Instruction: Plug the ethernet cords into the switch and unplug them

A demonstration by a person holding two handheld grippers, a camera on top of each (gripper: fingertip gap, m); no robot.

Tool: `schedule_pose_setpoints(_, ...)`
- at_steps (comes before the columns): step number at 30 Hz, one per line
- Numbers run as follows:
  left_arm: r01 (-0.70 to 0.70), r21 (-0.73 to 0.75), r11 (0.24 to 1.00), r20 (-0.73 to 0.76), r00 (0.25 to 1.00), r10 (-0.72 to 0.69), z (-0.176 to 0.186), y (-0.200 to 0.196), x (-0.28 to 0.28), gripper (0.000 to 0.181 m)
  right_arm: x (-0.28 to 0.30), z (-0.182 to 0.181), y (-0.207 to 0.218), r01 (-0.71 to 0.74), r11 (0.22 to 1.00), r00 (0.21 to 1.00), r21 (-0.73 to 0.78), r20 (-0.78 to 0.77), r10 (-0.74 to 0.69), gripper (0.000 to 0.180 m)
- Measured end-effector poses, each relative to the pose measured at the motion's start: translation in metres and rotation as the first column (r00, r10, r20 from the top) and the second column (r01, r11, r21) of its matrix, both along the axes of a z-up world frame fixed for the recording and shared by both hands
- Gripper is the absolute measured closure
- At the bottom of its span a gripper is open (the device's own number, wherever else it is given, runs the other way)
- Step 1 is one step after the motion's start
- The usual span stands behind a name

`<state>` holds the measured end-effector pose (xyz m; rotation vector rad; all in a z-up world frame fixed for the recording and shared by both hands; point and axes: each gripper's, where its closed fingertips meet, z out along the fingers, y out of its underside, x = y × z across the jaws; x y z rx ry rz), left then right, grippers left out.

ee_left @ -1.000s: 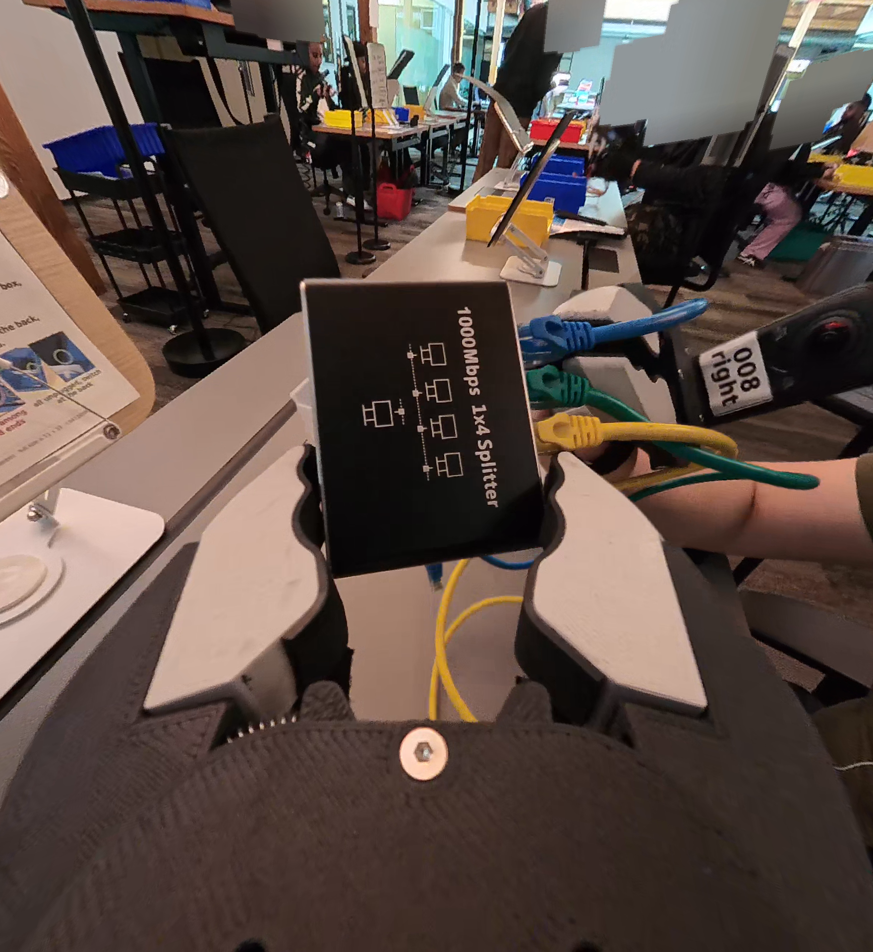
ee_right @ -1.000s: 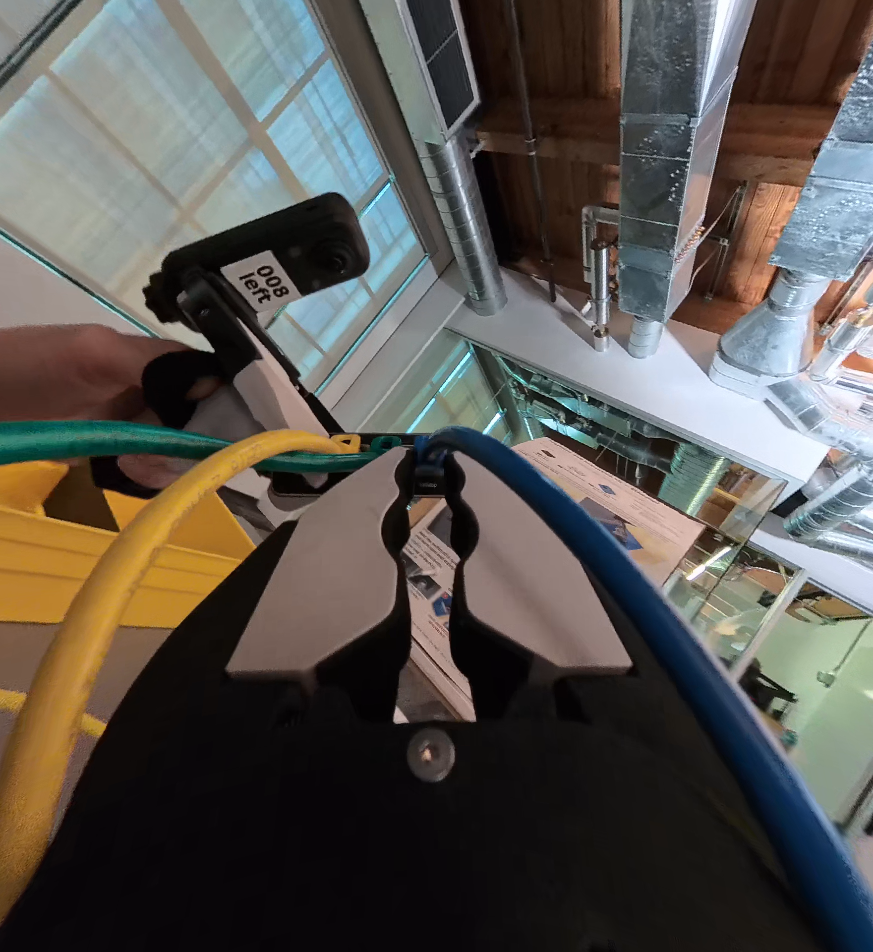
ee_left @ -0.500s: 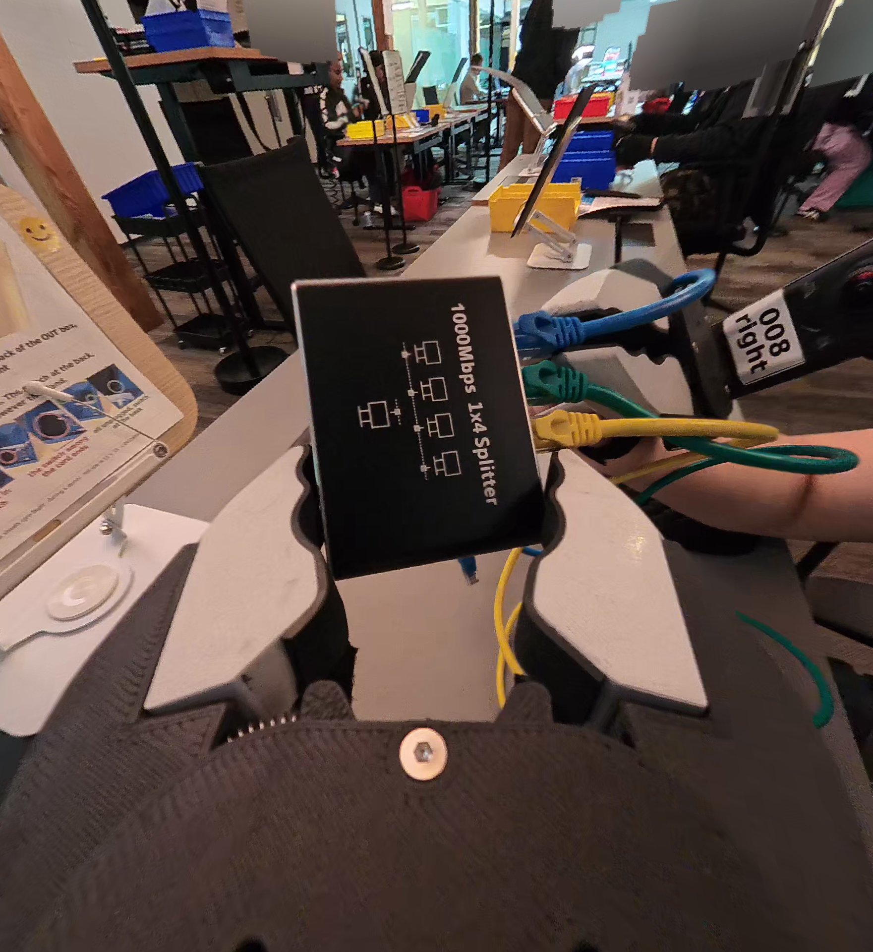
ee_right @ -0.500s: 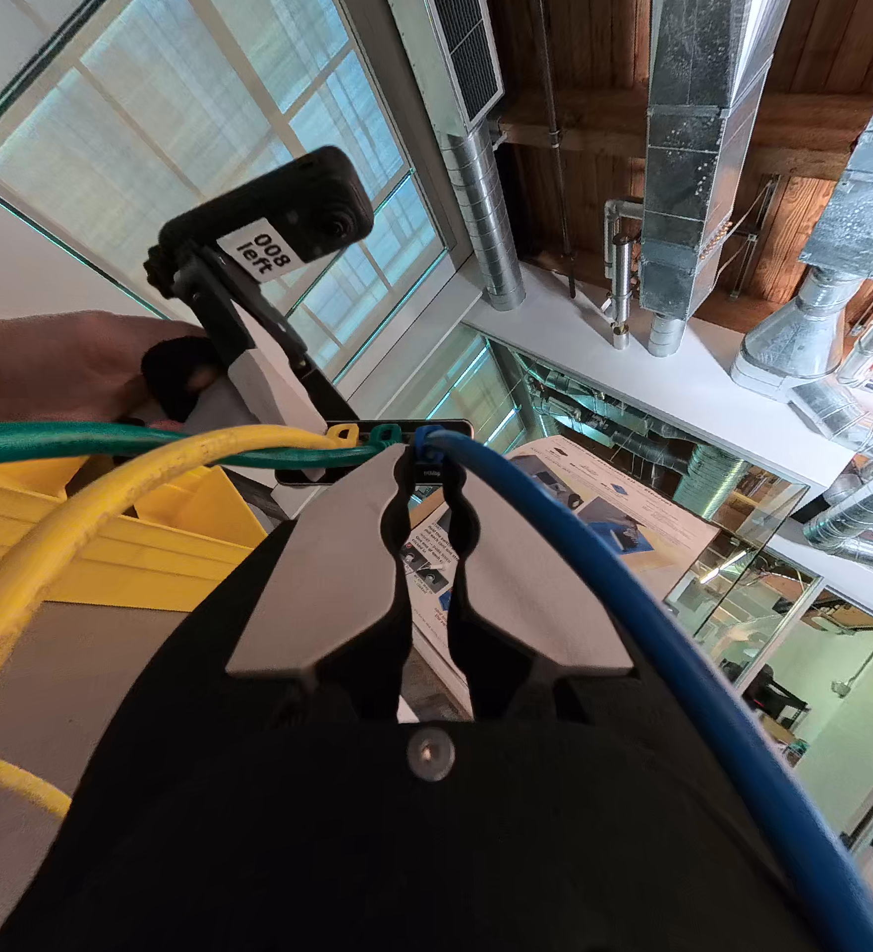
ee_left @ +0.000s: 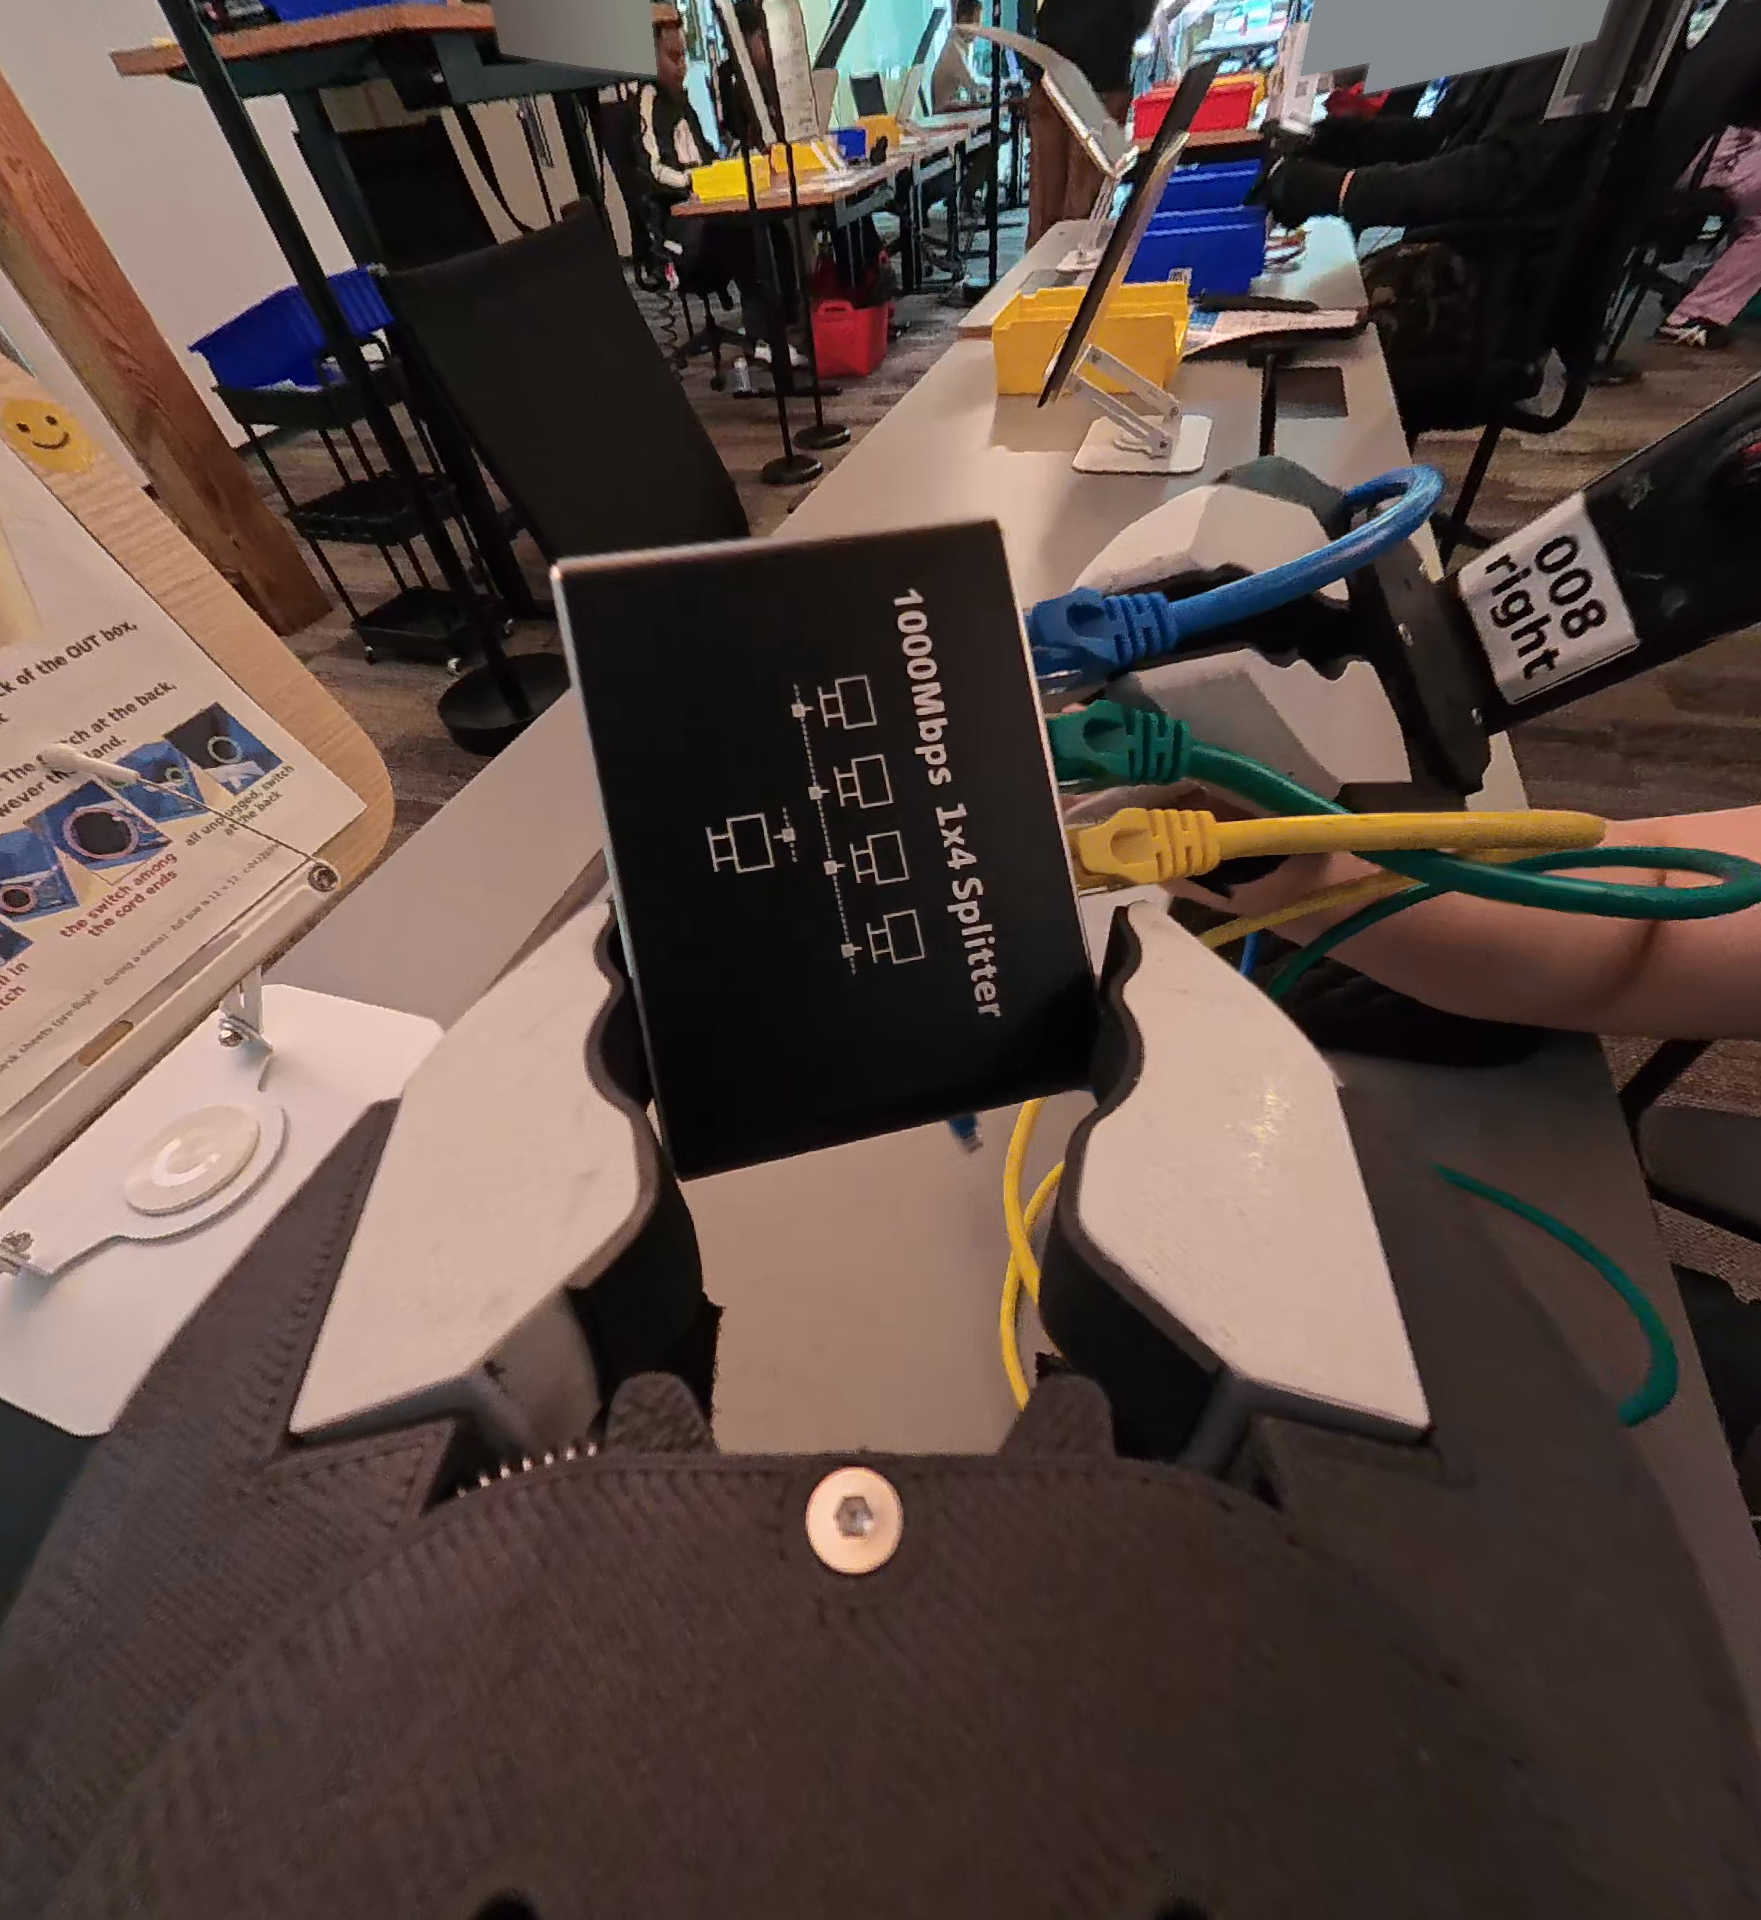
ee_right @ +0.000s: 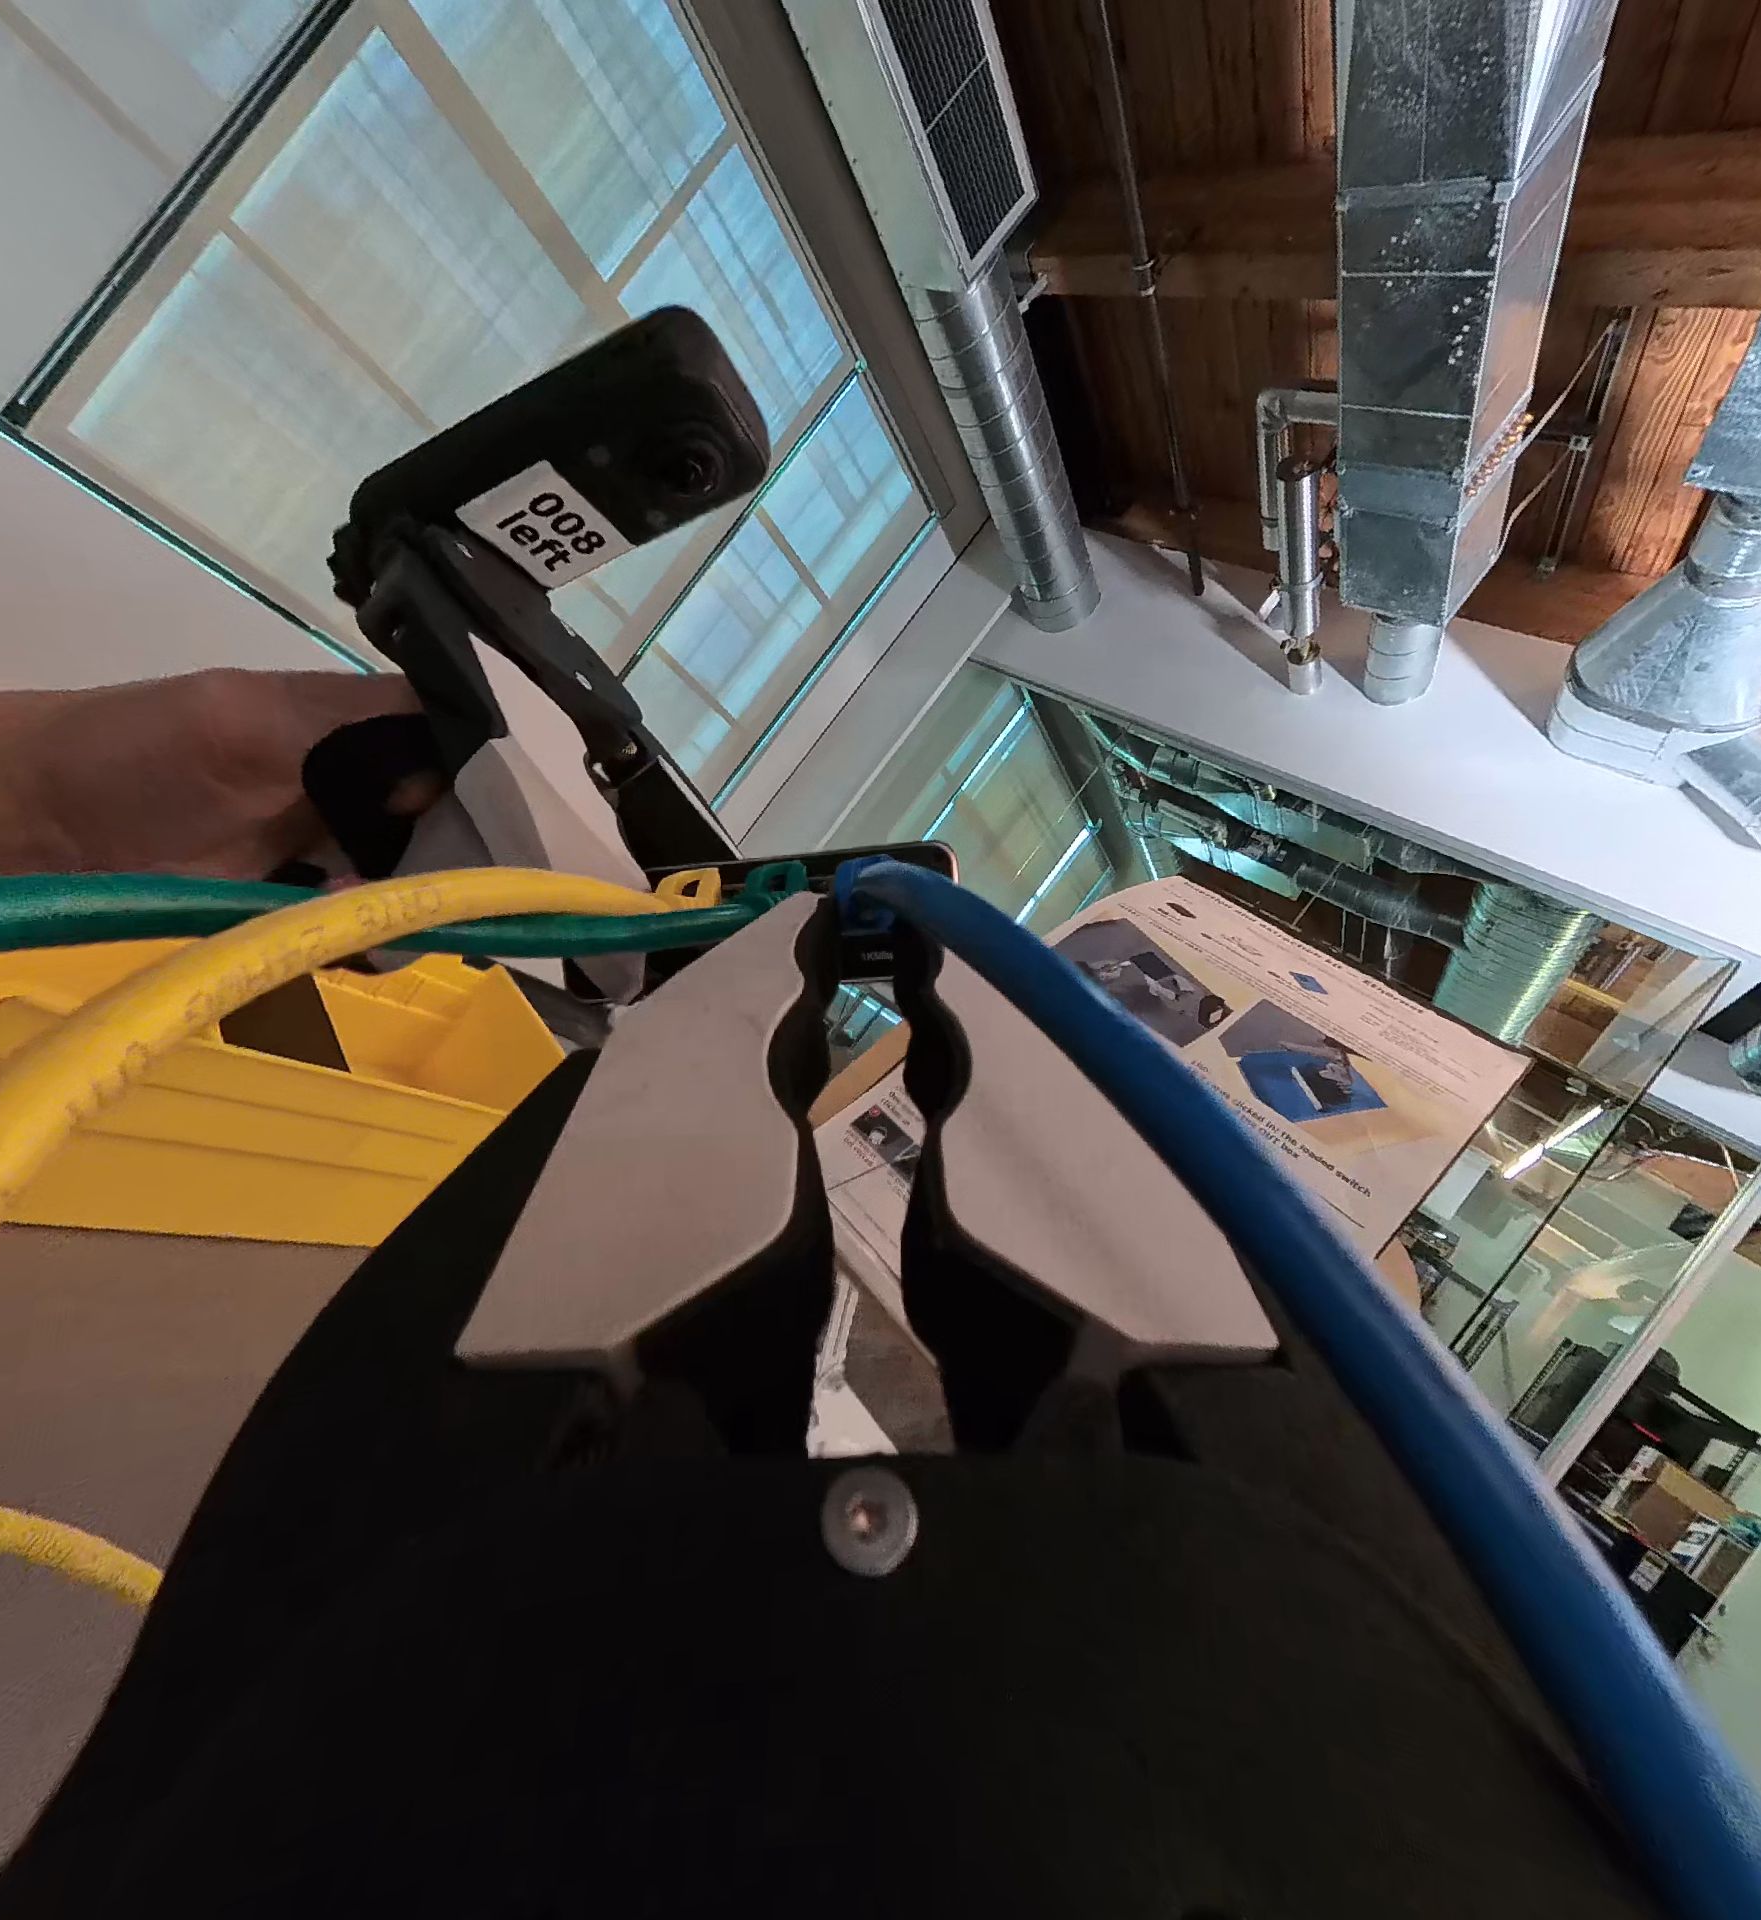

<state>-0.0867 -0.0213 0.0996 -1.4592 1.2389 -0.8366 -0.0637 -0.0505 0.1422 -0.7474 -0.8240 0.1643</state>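
Observation:
My left gripper [ee_left: 860,997] is shut on the black switch [ee_left: 824,831] and holds it upright above the grey table [ee_left: 917,499]. A blue plug [ee_left: 1089,634], a green plug [ee_left: 1120,748] and a yellow plug [ee_left: 1151,844] sit in the switch's right side. My right gripper [ee_left: 1208,649] comes in from the right and is shut on the blue plug. In the right wrist view my right gripper [ee_right: 860,935] pinches the blue plug [ee_right: 860,899] at its tips. The blue cord [ee_right: 1271,1247] runs back over the right finger.
A tilted instruction sign [ee_left: 128,831] on a white stand is at the left. A yellow bin [ee_left: 1094,343] and a tablet stand [ee_left: 1136,416] are farther along the table, and a black chair [ee_left: 564,384] is beside it. Loose yellow and green cord ends [ee_left: 1011,1247] hang below the switch. The tips of one gripper are about 6 cm away from the tips of the other.
Both grippers and the switch have shifted a little together. The green cord's loop has swung farther out to the right. Both grips are unchanged.

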Motion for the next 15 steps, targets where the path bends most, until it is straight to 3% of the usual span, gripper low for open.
schedule_pose_setpoints(1,-0.004,0.013,1.000,-0.006,1.000,0.004,0.000,0.000,0.000,0.097,-0.001,-0.001,0.000,-0.004,1.000,1.000,-0.008,0.006,0.004,0.170)
schedule_pose_setpoints(10,-0.072,0.044,0.996,-0.042,0.996,0.074,-0.002,0.009,-0.003,0.097,-0.001,-0.007,0.010,-0.001,0.999,1.000,-0.053,-0.001,0.001,0.169)
schedule_pose_setpoints(15,-0.141,0.166,0.976,-0.072,0.985,0.154,0.013,0.006,-0.007,0.097,0.001,-0.001,0.006,-0.041,0.999,0.999,0.004,-0.023,0.041,0.169)
